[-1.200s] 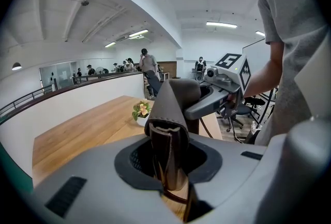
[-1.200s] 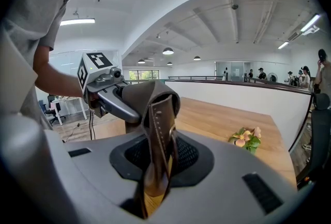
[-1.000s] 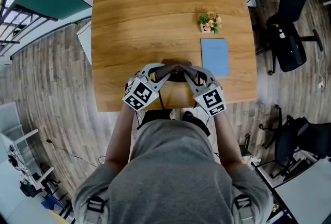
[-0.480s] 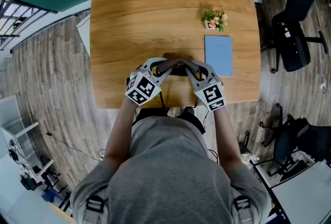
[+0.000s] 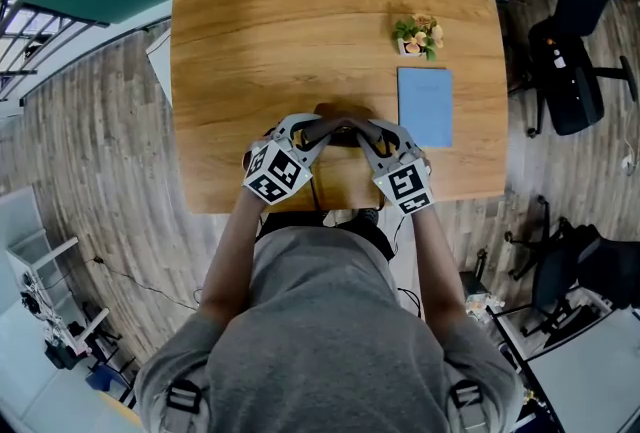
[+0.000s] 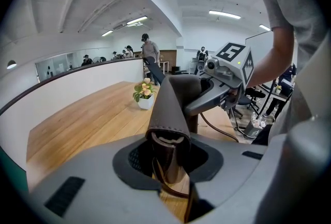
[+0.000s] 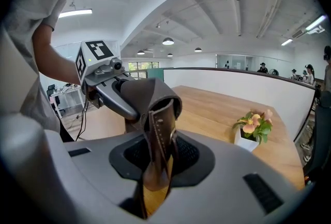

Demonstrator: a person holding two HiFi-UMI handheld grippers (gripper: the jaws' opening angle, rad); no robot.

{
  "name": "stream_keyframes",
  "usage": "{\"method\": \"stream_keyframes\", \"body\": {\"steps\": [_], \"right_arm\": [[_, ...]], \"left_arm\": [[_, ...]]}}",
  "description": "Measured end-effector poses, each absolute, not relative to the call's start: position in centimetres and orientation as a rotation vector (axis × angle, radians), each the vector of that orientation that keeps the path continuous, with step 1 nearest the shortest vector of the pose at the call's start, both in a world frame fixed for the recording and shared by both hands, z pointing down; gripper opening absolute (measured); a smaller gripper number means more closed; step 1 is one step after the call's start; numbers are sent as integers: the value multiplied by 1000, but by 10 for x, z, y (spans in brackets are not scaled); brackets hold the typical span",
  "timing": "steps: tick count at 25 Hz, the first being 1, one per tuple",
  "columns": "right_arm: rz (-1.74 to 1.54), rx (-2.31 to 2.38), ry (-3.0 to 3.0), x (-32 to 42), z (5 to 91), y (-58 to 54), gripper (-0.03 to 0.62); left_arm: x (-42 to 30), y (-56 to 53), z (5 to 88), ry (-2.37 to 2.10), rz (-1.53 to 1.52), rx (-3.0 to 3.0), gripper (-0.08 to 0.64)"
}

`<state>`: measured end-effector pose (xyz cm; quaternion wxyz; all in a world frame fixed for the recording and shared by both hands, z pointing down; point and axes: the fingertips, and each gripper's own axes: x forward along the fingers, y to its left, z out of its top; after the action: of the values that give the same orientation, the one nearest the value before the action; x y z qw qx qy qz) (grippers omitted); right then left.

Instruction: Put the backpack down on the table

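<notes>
Since the earlier frame, both grippers had been lowered a little, together with what they carried, and brought slightly further in over the near edge of the table (image 5: 300, 21). The left gripper (image 5: 315, 134) and the right gripper (image 5: 365, 134) were held close side by side, tips turned toward each other. A folded brown leather handle (image 6: 173, 106) was pinched between the left gripper's jaws, and the same handle was clamped between the right gripper's jaws. Both pairs of jaws had just been eased slightly wider, with the leather kept between them. The backpack (image 5: 341, 133) was found directly beneath and between the two grippers, at the middle of the table's near edge. Most of its body was hidden by them, so its contact with the wood could not be judged. A small pot of flowers (image 5: 418, 34) and a blue notebook (image 5: 425, 106) were seen further right on the table, well apart from the backpack.
</notes>
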<state>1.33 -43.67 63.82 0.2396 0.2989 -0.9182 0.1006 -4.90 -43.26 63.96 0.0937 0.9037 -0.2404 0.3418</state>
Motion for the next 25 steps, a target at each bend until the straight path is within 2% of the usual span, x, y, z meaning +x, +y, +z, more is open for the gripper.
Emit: {"method": "stream_keyframes", "body": {"steps": [20,25], "right_arm": [[322,881,-2448,21,659,-431,118],[367,942,-2457,27,655,-431,138]], "left_arm": [[-46,-428,661,-602,1104,2717,120],[-47,-427,663,-566,1139,2744,169]]}}
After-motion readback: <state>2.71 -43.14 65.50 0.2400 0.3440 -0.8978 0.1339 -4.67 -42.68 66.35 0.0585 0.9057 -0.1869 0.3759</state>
